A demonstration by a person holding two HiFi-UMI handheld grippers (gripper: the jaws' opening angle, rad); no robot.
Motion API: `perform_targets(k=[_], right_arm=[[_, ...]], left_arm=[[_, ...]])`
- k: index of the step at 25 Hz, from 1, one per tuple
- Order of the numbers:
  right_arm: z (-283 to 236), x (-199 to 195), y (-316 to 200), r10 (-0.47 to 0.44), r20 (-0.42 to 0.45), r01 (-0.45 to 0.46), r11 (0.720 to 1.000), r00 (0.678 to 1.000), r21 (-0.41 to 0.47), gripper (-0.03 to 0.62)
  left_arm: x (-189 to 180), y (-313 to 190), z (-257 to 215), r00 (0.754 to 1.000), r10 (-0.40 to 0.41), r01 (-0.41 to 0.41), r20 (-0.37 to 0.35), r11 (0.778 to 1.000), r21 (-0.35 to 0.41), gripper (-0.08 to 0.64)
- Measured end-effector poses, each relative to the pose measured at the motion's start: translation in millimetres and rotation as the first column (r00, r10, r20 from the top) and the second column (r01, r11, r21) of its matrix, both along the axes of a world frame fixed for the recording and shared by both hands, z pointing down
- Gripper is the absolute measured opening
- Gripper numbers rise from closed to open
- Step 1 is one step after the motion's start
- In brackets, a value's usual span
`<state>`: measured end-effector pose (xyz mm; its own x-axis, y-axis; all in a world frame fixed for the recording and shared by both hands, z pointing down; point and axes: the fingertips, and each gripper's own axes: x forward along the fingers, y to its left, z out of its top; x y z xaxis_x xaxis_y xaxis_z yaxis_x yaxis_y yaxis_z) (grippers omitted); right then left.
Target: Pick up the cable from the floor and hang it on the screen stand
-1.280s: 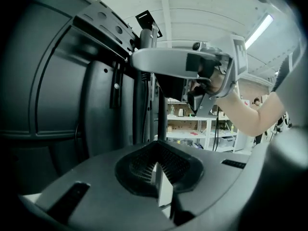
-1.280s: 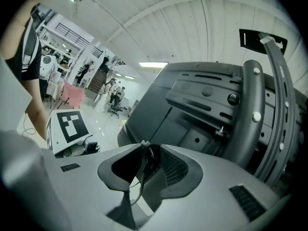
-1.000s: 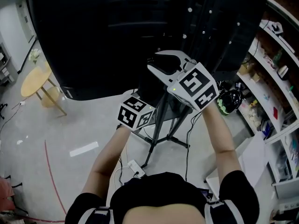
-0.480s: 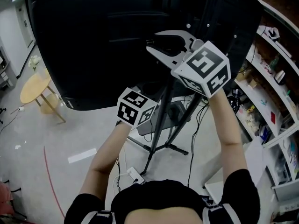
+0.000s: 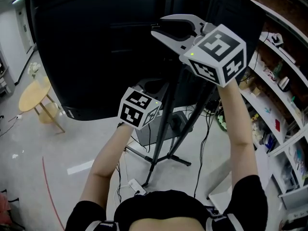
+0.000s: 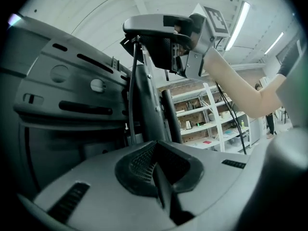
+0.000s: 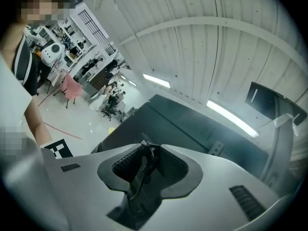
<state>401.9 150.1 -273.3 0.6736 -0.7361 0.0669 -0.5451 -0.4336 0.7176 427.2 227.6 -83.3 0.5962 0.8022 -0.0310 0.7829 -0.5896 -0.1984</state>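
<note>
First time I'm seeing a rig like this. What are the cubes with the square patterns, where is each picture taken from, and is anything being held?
There is no robot here. A person holds a two-jaw gripper in each hand, and each marker cube is part of its gripper. The head view looks down from the person's head. It shows the right gripper up high against the back of a big black screen, which sits on a tripod stand. On the floor below is a round wooden table.

The other two pictures come from cameras riding on the grippers, looking along their jaws. The right gripper's jaws are closed on a black cable. The left gripper is closed on a dark strip, apparently the same cable.
</note>
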Motion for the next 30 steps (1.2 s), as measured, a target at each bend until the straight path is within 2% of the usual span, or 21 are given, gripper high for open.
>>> perform_targets(k=[7,12,23,30], right_arm=[[-51,5,16,0.012,-0.058,-0.008,0.997,0.998,0.071,0.135],[-80,14,29,0.037,-0.101,-0.026,0.994,0.994,0.108,0.135],[-115,45,69,0.114,-0.124,-0.086,0.974,0.986,0.211,0.133],[-113,56,127,0.179,-0.111,-0.131,0.931,0.978,0.342,0.126]], left_arm=[[19,-7,-46,0.990,-0.099,0.097,-0.097,0.995,-0.021,0.008],[29,-4,-70,0.976,-0.149,0.154,-0.161,0.988,0.017,0.008],[28,1,-85,0.969,-0.156,0.166,-0.191,0.986,0.035,0.008],[26,-3,-94,0.967,-0.152,0.162,-0.204,0.986,0.033,0.008]])
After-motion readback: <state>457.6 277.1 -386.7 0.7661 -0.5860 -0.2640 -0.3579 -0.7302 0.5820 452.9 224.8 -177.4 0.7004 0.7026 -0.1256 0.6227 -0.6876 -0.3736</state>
